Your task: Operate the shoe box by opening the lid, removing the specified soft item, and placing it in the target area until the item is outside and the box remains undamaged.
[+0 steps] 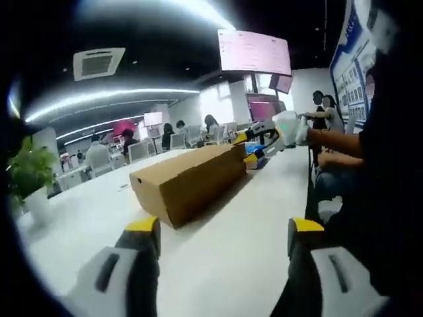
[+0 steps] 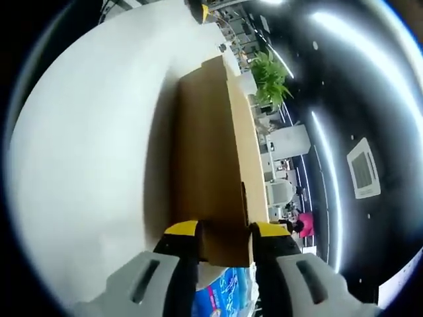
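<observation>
A: Left gripper (image 1: pixel 225 231), yellow-tipped fingers (image 1: pixel 144 228) spread wide, nothing between them; bare white surface (image 1: pixel 225 264) just ahead.

B: And the shoe box (image 1: pixel 188 179)?

A: Lid down, lying on the surface beyond those fingers, well apart. Long axis runs away from the left gripper toward the right gripper (image 1: pixel 254 146).

B: So the right one is nearer?

A: Yes. Right gripper (image 2: pixel 223 241) sits at the box's (image 2: pixel 208 158) far short end, fingers straddling that end edge (closed on it or merely around it, cannot tell). Likely it lifts the lid from there.
</observation>
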